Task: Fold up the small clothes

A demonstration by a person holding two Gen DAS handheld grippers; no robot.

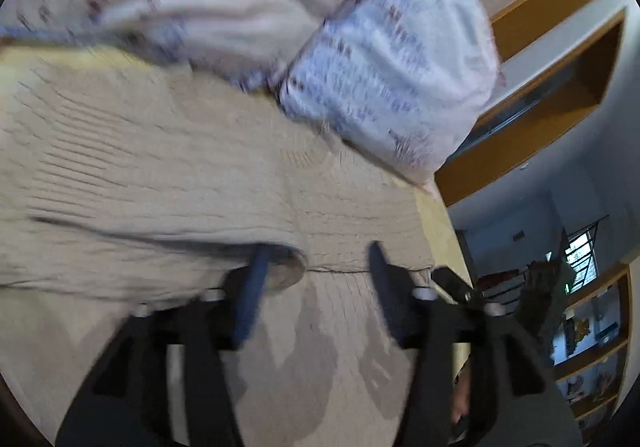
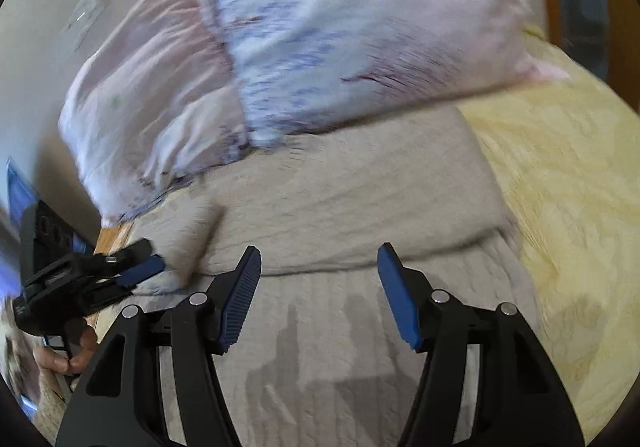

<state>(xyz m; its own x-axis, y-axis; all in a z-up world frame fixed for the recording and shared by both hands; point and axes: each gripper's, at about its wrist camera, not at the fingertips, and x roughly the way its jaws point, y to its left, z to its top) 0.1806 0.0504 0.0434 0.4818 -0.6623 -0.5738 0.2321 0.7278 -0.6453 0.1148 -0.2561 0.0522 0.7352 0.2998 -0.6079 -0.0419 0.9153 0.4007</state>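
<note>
The beige knit garment [image 2: 360, 207] lies on the bed, spread across the yellow bedspread [image 2: 568, 183]. Its far portion is folded over onto the near portion, forming a thick doubled edge that runs across the cloth just ahead of the right tool [image 2: 318, 287]. The far edge of the garment touches the pillows.

Two pillows rest at the head of the bed. The pale pink pillow [image 2: 132, 107] sits on the left in the right wrist view; the blue-and-white patterned pillow [image 2: 360, 39] sits to the right of it and overlaps it.

Right tool: jaws apart, nothing between the blue pads [image 2: 240, 299]. It hovers over the ribbed near portion of the garment and casts a shadow on the cloth.

Left tool [image 1: 316, 279]: jaws apart, nothing clamped. In its own view it sits above the garment, with a seam and a round opening in the knit just ahead of the fingertips. That view is motion-blurred, so whether the pads touch the cloth cannot be told. In the right wrist view the left tool appears at the left edge of the garment, held by a hand [image 2: 68, 355], with its blue pad close to a loose corner of the knit.

A wooden shelf unit [image 1: 592, 351] stands against the wall beyond the bed.
</note>
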